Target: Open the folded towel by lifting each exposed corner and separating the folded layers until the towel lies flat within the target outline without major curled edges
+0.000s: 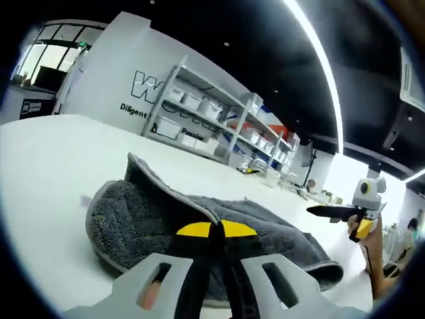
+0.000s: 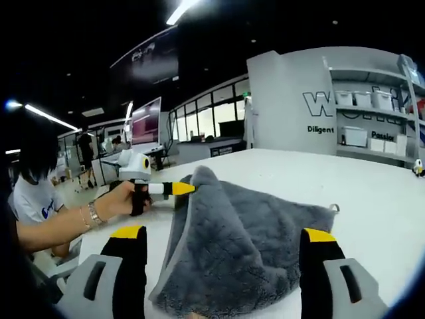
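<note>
The grey towel [image 1: 199, 229] lies bunched on the white table [image 1: 60, 159], nowhere near flat. In the left gripper view the left gripper [image 1: 216, 230] has its yellow-tipped jaws pressed together on the towel's near edge, pinching a fold, while a corner stands up at the far left. In the right gripper view the right gripper [image 2: 222, 240] has its jaws spread wide either side of the towel [image 2: 246, 246], gripping nothing. The same view shows the left gripper [image 2: 174, 189] at the raised far-left corner, held by a hand [image 2: 123, 199]. I can make out no target outline. Judging by this, the unfolding is midway: layers are still doubled and edges curled, so spreading and flattening remain.
</note>
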`<act>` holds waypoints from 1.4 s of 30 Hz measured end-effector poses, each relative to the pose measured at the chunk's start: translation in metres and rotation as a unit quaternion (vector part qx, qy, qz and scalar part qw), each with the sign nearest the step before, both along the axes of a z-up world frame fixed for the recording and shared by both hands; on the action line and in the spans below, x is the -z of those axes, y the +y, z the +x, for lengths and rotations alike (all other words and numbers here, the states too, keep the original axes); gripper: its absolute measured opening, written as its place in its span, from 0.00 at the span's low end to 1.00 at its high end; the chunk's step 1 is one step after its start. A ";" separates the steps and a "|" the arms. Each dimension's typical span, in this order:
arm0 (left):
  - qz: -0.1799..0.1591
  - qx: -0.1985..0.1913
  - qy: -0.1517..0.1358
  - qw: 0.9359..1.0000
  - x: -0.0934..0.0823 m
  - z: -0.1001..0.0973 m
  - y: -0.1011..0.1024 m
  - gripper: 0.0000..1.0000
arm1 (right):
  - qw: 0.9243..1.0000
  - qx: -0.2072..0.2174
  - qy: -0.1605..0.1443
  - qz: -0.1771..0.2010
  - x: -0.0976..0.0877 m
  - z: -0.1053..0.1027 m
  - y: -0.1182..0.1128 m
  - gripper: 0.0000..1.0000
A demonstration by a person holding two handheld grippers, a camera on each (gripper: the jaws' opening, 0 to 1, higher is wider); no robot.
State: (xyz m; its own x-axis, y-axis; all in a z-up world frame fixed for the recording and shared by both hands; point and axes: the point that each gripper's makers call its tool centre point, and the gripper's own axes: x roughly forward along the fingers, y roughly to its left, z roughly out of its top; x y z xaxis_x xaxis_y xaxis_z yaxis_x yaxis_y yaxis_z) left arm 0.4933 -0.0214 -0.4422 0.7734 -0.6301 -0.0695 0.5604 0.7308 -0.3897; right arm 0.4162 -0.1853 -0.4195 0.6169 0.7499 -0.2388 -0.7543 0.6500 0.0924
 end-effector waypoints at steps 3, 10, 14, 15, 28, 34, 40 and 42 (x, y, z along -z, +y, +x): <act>0.012 0.000 -0.003 1.000 -0.002 -0.010 0.000 0.02 | 1.000 0.000 0.001 0.000 0.000 0.000 0.000 0.97; 0.045 0.003 -0.011 0.999 0.000 -0.025 0.008 0.02 | 1.000 0.001 0.003 -0.003 0.002 0.001 0.000 0.97; 0.069 -0.001 0.000 0.998 0.011 -0.021 0.020 0.02 | 1.000 0.000 0.004 -0.005 0.002 0.001 0.000 0.97; 0.083 -0.005 0.006 0.997 0.016 -0.020 0.025 0.02 | 1.000 0.000 0.005 -0.006 0.003 0.001 0.000 0.97; 0.227 0.018 0.027 0.973 0.042 -0.040 0.029 0.02 | 1.000 -0.002 0.010 -0.016 0.008 0.001 0.000 0.98; 0.273 0.040 0.010 0.961 0.045 -0.062 0.020 0.02 | 1.000 -0.002 0.011 -0.016 0.009 0.001 0.001 0.98; 0.305 0.070 0.001 0.950 0.046 -0.099 0.006 0.02 | 1.000 0.000 0.014 -0.017 0.010 0.002 -0.001 0.98; 0.309 0.079 -0.004 0.948 0.046 -0.106 0.003 0.03 | 1.000 0.000 0.015 -0.019 0.011 0.001 -0.001 0.98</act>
State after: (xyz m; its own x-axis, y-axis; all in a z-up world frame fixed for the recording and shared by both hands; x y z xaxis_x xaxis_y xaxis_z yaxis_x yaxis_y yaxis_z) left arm 0.3869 -0.0183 -0.4880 0.6755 -0.5782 -0.4576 0.6825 0.7252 0.0911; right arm 0.4177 -0.1861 -0.4303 0.6088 0.7399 -0.2860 -0.7518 0.6533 0.0896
